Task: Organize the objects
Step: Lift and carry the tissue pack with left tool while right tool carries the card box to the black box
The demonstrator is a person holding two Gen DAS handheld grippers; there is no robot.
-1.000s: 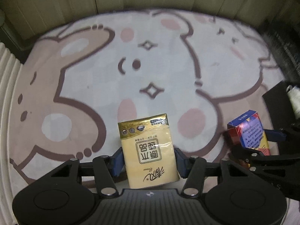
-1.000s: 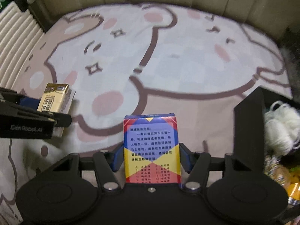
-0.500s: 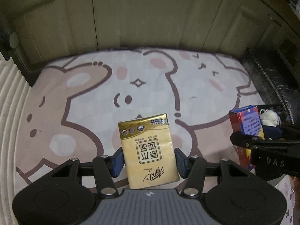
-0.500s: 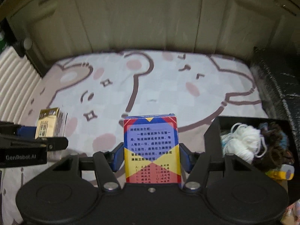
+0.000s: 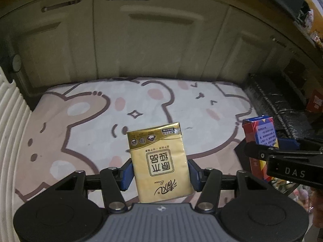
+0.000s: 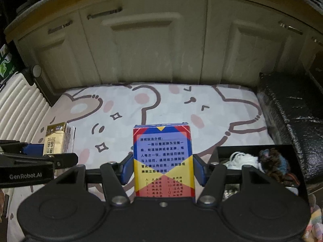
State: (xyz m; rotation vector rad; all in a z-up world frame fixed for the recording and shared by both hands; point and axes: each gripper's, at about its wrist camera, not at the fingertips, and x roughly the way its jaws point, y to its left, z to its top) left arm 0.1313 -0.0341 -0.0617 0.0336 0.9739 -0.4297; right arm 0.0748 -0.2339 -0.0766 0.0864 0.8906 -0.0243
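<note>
Both tools have risen and tipped up away from the bunny-print mat [image 5: 181, 109], which a second ago filled each view and now lies well below and ahead of them, with the cream cabinet doors [image 5: 161, 46] taking up the upper half of both pictures. Seen from the left tool [image 5: 160, 171], the right tool's red-and-blue card box [image 5: 262, 137] has come up higher at its right side. Seen from the right tool [image 6: 164, 168], the black tray [image 6: 294, 155] with white and brown yarn has come fully into sight beside it.
</note>
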